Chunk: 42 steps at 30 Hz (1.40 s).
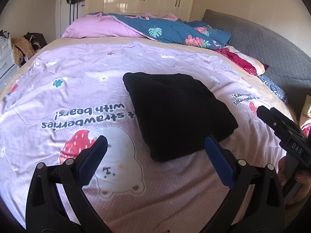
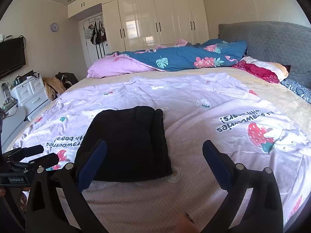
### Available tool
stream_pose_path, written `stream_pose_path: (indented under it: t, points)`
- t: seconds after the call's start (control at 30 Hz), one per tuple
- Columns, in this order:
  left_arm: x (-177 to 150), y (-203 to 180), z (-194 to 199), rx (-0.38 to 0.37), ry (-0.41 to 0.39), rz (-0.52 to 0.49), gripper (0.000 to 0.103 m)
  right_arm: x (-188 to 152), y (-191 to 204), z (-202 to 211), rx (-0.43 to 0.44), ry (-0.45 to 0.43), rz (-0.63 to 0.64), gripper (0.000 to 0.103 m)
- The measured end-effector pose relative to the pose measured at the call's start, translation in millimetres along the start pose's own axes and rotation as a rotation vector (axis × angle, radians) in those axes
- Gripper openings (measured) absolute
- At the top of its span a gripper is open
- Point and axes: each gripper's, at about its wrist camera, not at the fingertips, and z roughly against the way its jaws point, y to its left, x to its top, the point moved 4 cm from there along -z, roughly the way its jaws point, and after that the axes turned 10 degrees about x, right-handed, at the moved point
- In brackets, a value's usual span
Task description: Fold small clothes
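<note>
A black garment (image 1: 178, 114) lies folded into a compact rectangle on the pink strawberry-and-bear bedspread (image 1: 58, 101). My left gripper (image 1: 156, 142) is open just short of its near edge, with nothing between the blue pads. In the right wrist view the same folded garment (image 2: 126, 143) lies flat ahead. My right gripper (image 2: 154, 145) stands open above its near right part, apart from the cloth. The right gripper (image 1: 279, 128) also shows at the right edge of the left wrist view. The left gripper (image 2: 38, 155) shows at the left edge of the right wrist view.
A blue floral quilt (image 2: 184, 58) and a pink pillow (image 2: 116, 66) lie at the far side of the bed. A grey padded headboard (image 2: 272, 44) rises on the right. White drawers (image 2: 29, 95) and a pile of clothes (image 2: 54, 87) stand left of the bed.
</note>
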Motion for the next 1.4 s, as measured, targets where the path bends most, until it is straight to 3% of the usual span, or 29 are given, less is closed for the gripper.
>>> stream_pose_path:
  t: [0.33,0.53,0.93,1.4]
  points:
    - [-16.8,11.9,27.2,0.004,-0.041,0.044,0.094,-24.3,16.4,32.1,-0.023,-0.004,0.027,0.099]
    - [-28.9,16.5,39.5,0.006,-0.051,0.058,0.094,-48.7,34.8,45.1,-0.026,0.043,0.061,0.099]
    - [-43.5,24.0,29.6,0.028,-0.018,0.054,0.094,-68.7,42.9,25.4,-0.051,0.139,0.081,0.099]
    - [-45.9,23.7,23.1,0.052,0.006,0.033,0.094,-69.6,38.0,20.8,-0.061,0.152,0.062,0.099]
